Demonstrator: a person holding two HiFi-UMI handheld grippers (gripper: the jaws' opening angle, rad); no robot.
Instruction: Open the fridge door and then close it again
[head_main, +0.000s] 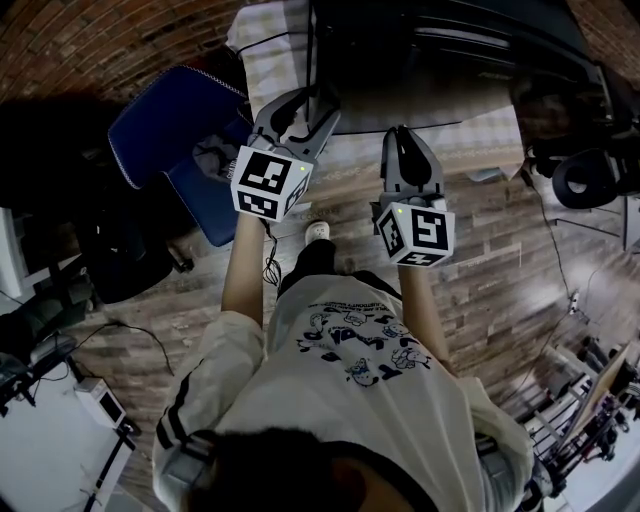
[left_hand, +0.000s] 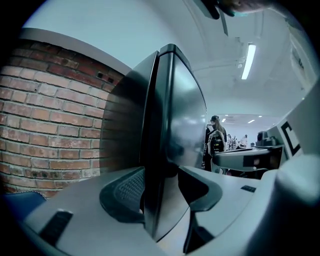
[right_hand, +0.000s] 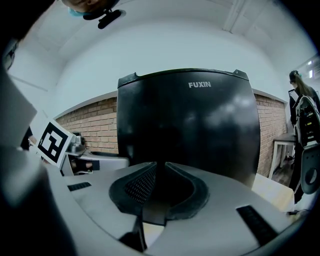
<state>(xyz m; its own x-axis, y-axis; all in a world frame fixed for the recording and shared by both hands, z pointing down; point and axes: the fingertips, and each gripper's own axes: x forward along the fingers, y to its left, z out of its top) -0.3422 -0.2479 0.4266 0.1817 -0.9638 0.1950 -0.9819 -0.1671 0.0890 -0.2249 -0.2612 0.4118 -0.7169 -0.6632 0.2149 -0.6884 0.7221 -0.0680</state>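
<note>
Both tongs face the fridge: left tongs spread astride its door edge, right tongs pressed together; opening probably needs a pinch, then pull.

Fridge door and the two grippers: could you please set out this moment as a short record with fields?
fridge: black, upright, with a brick wall behind it
left gripper: jaws wide apart, straddling the door edge, right pad clear of it
right gripper: jaws together, nothing between them, facing the fridge front
door state: looks shut from the front; a slight gap cannot be ruled out
</note>
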